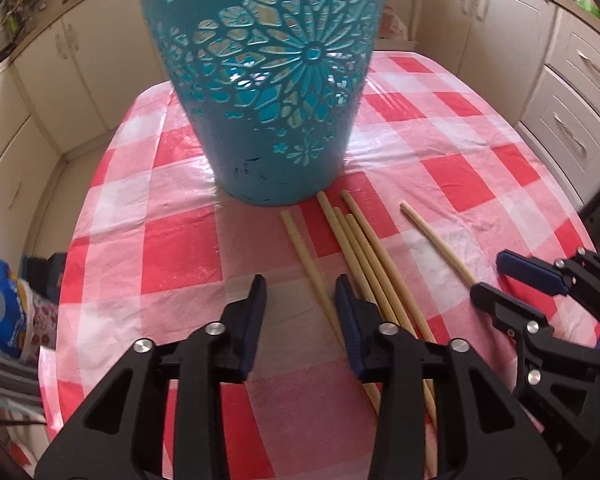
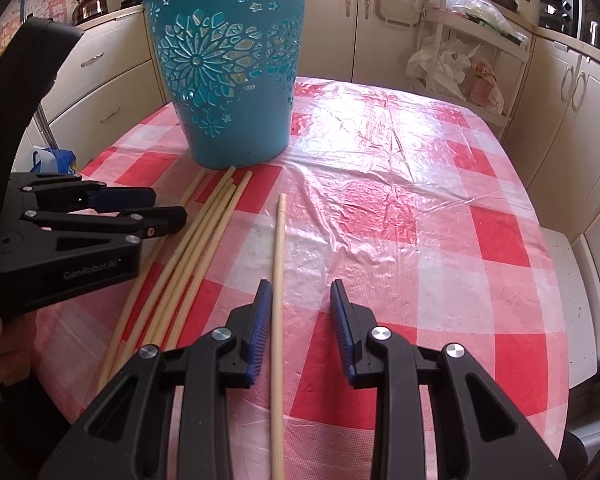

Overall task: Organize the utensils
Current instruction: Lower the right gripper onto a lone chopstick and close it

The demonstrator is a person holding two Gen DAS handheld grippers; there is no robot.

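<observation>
Low over the near edge of the bench [image 2: 440, 168], the right hand-held gripper [image 2: 302, 284] is held with its fingers spread apart, and nothing is clamped between them. A single chopstick [image 2: 278, 280] is seen lying on the cloth just inside the left finger [image 2: 260, 312], running forward from under the gripper toward the bucket; whether the finger touches it cannot be told.

To the left, the left hand-held gripper [image 1: 300, 284] is likewise held with its fingers apart and empty. Its right finger [image 1: 350, 320] is placed over the near part of a group of chopsticks [image 1: 364, 256], five of them, laid side by side on the cloth with their far tips pointing at the bucket. One of these is set slightly apart on the left of the group, and its lower length is seen in the gap between the fingers.

The single chopstick is separated from the group, on its right side.

Beyond the chopstick tips, a teal bucket [image 2: 232, 80] with a cut-out flower pattern is stood upright on the red-and-white checked tablecloth [image 1: 180, 240], with the group's tips close to its base. Cream kitchen cabinets [image 2: 380, 20] are seen around the bench.
</observation>
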